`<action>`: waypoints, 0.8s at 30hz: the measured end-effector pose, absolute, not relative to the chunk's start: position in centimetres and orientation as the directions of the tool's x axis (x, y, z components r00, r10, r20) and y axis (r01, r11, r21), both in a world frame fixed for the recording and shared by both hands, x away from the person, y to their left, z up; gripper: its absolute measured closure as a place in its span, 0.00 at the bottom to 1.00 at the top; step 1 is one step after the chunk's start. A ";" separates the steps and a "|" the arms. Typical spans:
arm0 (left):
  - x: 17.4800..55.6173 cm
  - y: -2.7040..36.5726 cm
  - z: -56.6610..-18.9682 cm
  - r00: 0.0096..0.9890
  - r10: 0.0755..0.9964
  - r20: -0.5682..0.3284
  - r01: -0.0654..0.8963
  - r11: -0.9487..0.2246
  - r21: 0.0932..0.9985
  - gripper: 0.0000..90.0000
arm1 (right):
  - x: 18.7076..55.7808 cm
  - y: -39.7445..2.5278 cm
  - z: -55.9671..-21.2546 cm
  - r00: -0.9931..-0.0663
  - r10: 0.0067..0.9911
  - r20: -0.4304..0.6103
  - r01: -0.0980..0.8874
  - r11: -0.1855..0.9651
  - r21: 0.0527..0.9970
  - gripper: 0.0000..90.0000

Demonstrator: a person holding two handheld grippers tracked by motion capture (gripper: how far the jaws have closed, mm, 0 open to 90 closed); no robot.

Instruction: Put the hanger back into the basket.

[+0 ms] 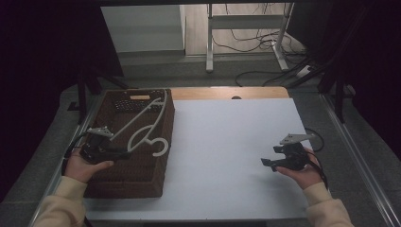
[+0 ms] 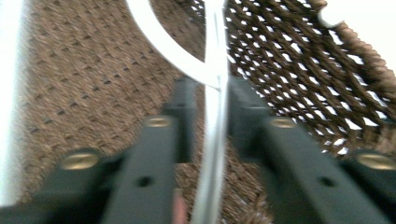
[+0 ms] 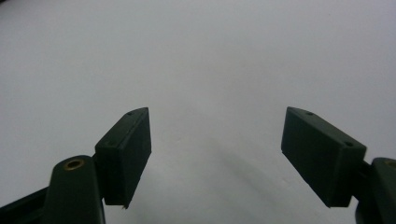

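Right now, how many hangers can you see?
1. A white hanger lies tilted in the basket at the table's left, clamped by the left gripper. The basket could hide others under it.

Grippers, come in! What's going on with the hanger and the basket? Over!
Left gripper shut on white hanger, over brown woven basket. Right gripper open, empty, above white table. Nothing blocking.

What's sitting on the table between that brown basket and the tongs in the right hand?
Nothing: in the high view, the white table lies bare between the woven basket and the right tongs, which are open over it.
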State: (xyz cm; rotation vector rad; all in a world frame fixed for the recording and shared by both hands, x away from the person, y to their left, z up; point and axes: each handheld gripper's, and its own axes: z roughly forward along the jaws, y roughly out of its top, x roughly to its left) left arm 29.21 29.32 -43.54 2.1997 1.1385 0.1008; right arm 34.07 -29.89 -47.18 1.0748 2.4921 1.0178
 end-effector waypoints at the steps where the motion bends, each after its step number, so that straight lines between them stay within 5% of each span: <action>1: 29.2 29.4 -43.4 0.621 0.756 -0.208 0.693 -0.406 0.595 0.68 | 34.1 -29.9 -47.2 -0.700 0.712 0.050 0.543 0.486 0.684 0.27; 6: 29.1 29.5 -43.0 0.609 0.769 -0.197 0.681 -0.379 0.627 0.53 | 34.1 -29.9 -47.2 -0.700 0.713 0.050 0.544 0.486 0.684 0.27; 24: 27.6 25.8 -40.9 0.650 0.749 -0.131 0.583 -0.380 0.719 0.28 | 34.0 -30.2 -46.8 -0.699 0.710 0.084 0.539 0.446 0.714 0.25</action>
